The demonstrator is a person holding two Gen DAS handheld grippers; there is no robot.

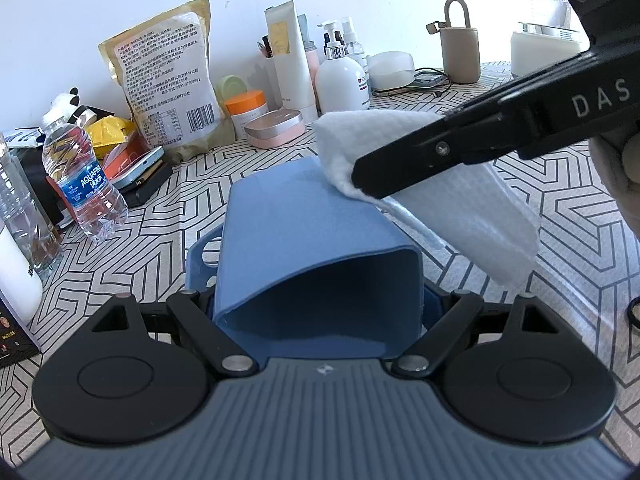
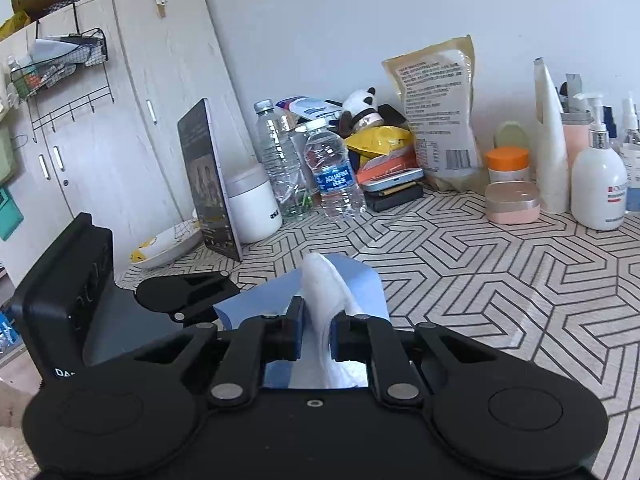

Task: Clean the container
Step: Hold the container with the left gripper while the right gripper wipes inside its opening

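While we look along the left gripper (image 1: 320,312), its jaws clamp the blue container (image 1: 304,240), tipped on its side above the patterned table (image 1: 560,208), open mouth toward us. The right gripper (image 1: 360,176) presses a white cloth (image 1: 460,208) against the container's upper wall. From the right wrist, our jaws pinch that cloth (image 2: 320,300) over the container (image 2: 360,280). Wiping looks underway; the inside seems untouched.

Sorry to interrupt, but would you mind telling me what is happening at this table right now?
A person is cleaning a blue container with two handheld grippers. The left gripper clamps the container, which is tipped with its open mouth toward that gripper's camera. The right gripper is shut on a white wipe and presses it against the container's outer wall near the far end. Bottles and toiletries crowd the patterned table behind.
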